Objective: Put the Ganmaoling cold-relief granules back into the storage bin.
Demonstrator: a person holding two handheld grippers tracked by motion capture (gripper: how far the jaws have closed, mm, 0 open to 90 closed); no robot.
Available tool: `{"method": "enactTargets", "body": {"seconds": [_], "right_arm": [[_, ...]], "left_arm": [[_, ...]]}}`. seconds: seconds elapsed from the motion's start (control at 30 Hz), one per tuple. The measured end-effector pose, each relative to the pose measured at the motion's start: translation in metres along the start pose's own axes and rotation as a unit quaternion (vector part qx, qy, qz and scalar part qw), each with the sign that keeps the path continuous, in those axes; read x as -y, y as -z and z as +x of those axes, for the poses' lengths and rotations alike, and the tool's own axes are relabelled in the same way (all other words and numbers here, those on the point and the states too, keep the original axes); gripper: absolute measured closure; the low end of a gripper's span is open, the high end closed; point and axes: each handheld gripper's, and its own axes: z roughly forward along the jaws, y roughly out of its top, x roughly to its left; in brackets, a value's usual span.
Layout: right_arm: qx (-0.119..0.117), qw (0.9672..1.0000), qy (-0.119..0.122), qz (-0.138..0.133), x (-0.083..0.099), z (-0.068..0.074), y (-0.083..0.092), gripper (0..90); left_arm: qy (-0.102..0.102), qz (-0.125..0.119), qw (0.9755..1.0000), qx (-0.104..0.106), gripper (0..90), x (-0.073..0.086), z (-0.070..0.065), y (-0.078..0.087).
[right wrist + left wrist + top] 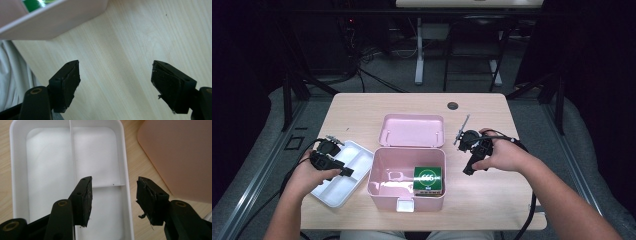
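- Left claw (343, 171) in the high view hangs over the white divided tray (358, 152) at the tabletop's (362, 107) left, jaws apart and nothing between them; likely parked there, ready to steady or load the tray.
- Right claw (468, 170), same view, sits on the far side of the pink box (382, 187), jaws wide and empty, tips angled toward the person's edge of the tabletop. Box is open, detached lid (412, 130) lying just behind it, so the contents are reachable from above.
- Green packet (428, 178) lies in the box's right half, against the right wall: glossy green face, white print I can't read. Looks like the next pick, given the right claw is nearest.
- Left gripper view: left claw (113, 195) apart above the tray (18, 182); compartments bare, thin dividers visible; pink box corner (180, 157) at upper right.
- Right gripper view: right claw (116, 83) wide apart over bare wood tabletop (130, 40); box wall (57, 21) at upper left, sliver of the green packet (33, 4) showing over its rim.
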Motion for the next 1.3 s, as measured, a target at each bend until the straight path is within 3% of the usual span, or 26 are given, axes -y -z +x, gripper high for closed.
{"method": "enactTargets", "body": {"seconds": [0.13,0.2,0.27,0.37,0.43,0.5,0.53,0.63,0.83,0.87,0.97,1.2,1.3], "right_arm": [[0.027,0.9983,-0.041,-0.033,0.011,0.0,-0.014,22.0],[0.041,0.9962,-0.06,-0.049,0.016,0.002,-0.022,22.1],[0.05,0.9929,-0.088,-0.063,0.021,0.004,-0.028,22.2],[0.052,0.9847,-0.138,-0.093,0.029,0.004,-0.038,22.2],[0.04,0.9764,-0.174,-0.121,0.036,0.004,-0.044,22.2],[0.033,0.9677,-0.201,-0.149,0.042,0.005,-0.05,22.2],[0.029,0.9617,-0.217,-0.165,0.046,0.006,-0.054,22.4],[0.031,0.952,-0.237,-0.191,0.052,0.008,-0.06,24.1],[0.052,0.9423,-0.256,-0.209,0.066,0.011,-0.07,28.1],[0.057,0.9415,-0.259,-0.208,0.067,0.011,-0.071,29.7],[0.059,0.9453,-0.248,-0.204,0.07,0.014,-0.074,35.4],[0.074,0.9427,-0.245,-0.215,0.073,0.016,-0.075,34.4],[0.066,0.9406,-0.25,-0.22,0.074,0.016,-0.078,37.5]], "left_arm": [[-0.004,-0.003,0.9998,-0.018,46.0,0.0,0.001,0.0],[-0.004,-0.005,0.9995,-0.032,45.6,0.001,0.002,-0.001],[0.001,-0.003,0.9994,-0.033,45.5,0.002,0.005,-0.003],[0.005,0.003,0.9996,-0.028,47.1,0.002,0.006,-0.008],[0.012,0.004,0.9994,-0.031,47.1,0.002,0.006,-0.008],[0.004,0.0,0.9993,-0.037,46.8,0.002,0.008,-0.009],[0.006,0.0,0.9994,-0.033,47.2,0.002,0.008,-0.01],[0.0,0.01,0.9998,-0.02,48.4,0.004,0.008,-0.012],[-0.009,0.019,0.9993,-0.03,50.5,0.004,0.01,-0.007],[-0.009,0.023,0.9993,-0.028,51.5,0.004,0.011,-0.005],[-0.015,0.027,0.9992,-0.025,52.9,0.002,0.014,0.0],[-0.013,0.047,0.9986,-0.023,57.7,0.002,0.021,0.004],[-0.009,0.052,0.9982,-0.027,58.9,0.003,0.024,0.005]]}}
